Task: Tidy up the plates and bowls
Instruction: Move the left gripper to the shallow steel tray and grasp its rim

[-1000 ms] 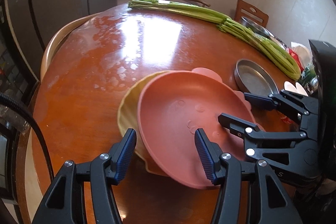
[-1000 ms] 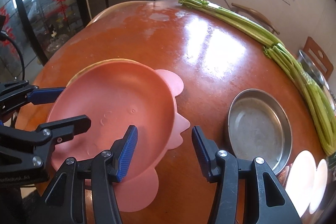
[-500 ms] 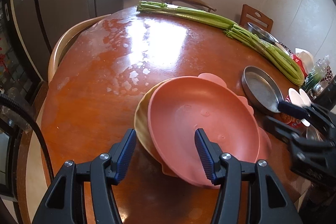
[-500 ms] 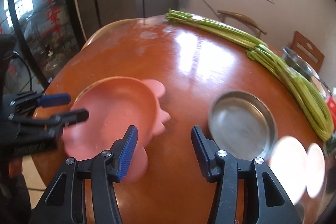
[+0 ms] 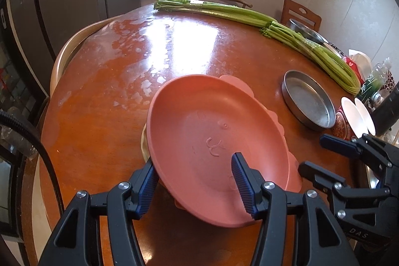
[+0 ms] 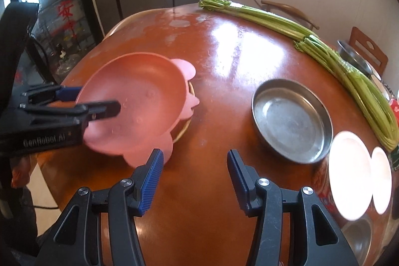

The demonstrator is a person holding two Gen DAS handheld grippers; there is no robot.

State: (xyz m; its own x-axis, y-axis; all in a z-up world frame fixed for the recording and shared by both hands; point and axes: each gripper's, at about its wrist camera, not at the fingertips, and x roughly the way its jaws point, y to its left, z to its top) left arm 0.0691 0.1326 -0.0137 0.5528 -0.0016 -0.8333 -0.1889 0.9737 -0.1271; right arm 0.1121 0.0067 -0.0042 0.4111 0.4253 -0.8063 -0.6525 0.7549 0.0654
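A pink fish-shaped plate (image 5: 212, 131) rests stacked on a yellow plate (image 5: 144, 143) near the table's front edge; both show in the right wrist view, the pink plate (image 6: 142, 96) over the yellow plate's rim (image 6: 184, 129). My left gripper (image 5: 194, 181) is open, its fingers straddling the pink plate's near rim, one over the dish and one outside it. My right gripper (image 6: 194, 176) is open and empty above bare table, between the pink plate and a steel pan (image 6: 291, 119).
The steel pan (image 5: 308, 99) sits right of the plates. Two white bowls (image 6: 349, 173) stand at the right edge. Long celery bunches (image 5: 249, 16) lie across the far side. Another steel bowl (image 6: 354, 59) and wooden chairs (image 5: 301, 14) stand behind the round table (image 5: 99, 91).
My right gripper has pulled back and to the right, off the pink plate. My left gripper has moved in over the plate's near rim. The pink plate now covers most of the yellow one.
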